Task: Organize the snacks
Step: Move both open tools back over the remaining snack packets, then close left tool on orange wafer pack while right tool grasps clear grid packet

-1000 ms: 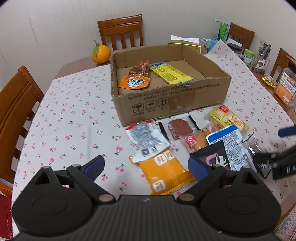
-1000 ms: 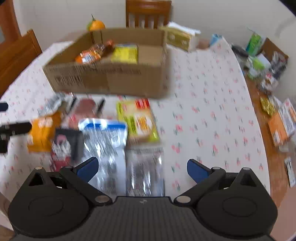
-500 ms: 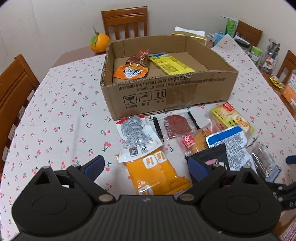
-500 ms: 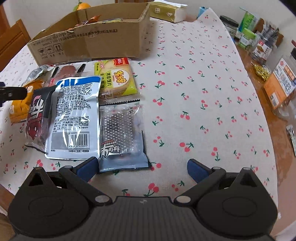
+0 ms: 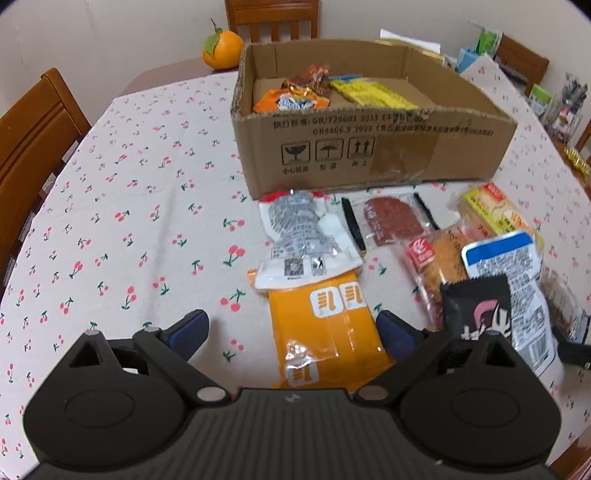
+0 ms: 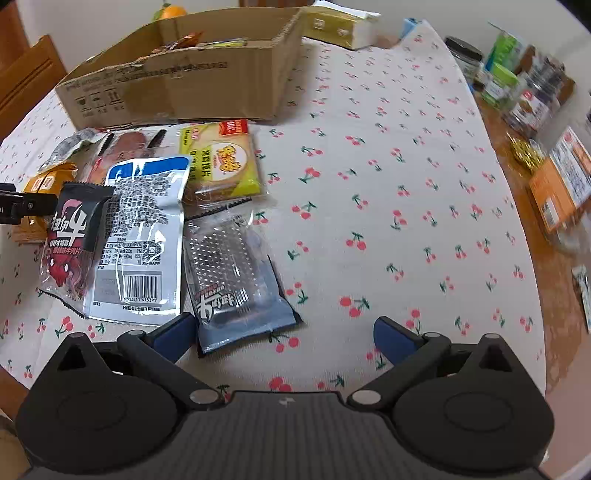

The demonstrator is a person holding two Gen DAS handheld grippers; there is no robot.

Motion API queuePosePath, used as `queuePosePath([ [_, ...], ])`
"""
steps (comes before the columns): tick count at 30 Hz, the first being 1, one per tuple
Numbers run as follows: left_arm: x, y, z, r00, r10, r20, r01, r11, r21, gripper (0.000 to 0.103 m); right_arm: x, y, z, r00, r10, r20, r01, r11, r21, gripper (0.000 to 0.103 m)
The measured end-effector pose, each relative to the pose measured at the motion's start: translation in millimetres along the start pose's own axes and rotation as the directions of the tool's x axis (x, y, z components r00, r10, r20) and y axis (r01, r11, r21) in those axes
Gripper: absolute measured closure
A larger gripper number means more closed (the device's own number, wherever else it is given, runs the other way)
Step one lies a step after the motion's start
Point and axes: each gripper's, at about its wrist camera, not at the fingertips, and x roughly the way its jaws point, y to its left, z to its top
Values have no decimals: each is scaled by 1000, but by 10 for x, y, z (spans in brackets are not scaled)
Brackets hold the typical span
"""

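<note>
A cardboard box (image 5: 388,147) (image 6: 177,85) stands on the cherry-print tablecloth with an orange packet (image 5: 288,101), a brown one and a yellow one (image 5: 373,94) inside. Several snack packets lie in front of it. My left gripper (image 5: 291,332) is open, its jaws either side of the near end of an orange packet (image 5: 325,332); a white-grey packet (image 5: 303,236) lies beyond. My right gripper (image 6: 284,332) is open, low over a clear silvery packet (image 6: 232,280), beside a white-blue pouch (image 6: 140,236) and a black-red packet (image 6: 74,236). A yellow bread packet (image 6: 221,162) lies further on.
An orange fruit (image 5: 221,51) sits behind the box. Wooden chairs (image 5: 29,147) stand at the left and far side. Jars and boxes (image 6: 517,96) crowd the right table edge, with an orange carton (image 6: 561,184). A tissue box (image 6: 340,26) is behind the cardboard box.
Both grippers have come lower and closer to the packets. The left one now straddles the orange packet's near end; the right one has closed in on the clear silvery packet. Both stay open.
</note>
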Motion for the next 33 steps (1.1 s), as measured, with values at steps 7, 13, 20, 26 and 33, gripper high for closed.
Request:
queuePosePath([
  [7, 81, -73, 11, 1000, -17, -5, 17, 1000, -19, 3, 49, 131, 146, 999, 30, 43, -26, 994, -106, 5],
  [13, 94, -63, -12, 1000, -18, 17, 18, 1000, -22, 0, 36, 152, 224, 994, 84, 65, -76, 990, -116, 35],
  [20, 88, -65, 0, 1000, -8, 8, 8, 999, -41, 0, -28, 180, 198, 998, 24, 61, -22, 999, -46, 48],
  [26, 31, -105, 0, 1000, -4, 13, 5, 998, -59, 19, -44, 136, 152, 998, 9, 62, -8, 1000, -14, 48],
  [33, -7, -164, 26, 1000, 10, 12, -9, 996, -87, 34, -48, 115, 148, 998, 21, 63, -19, 999, -27, 46],
])
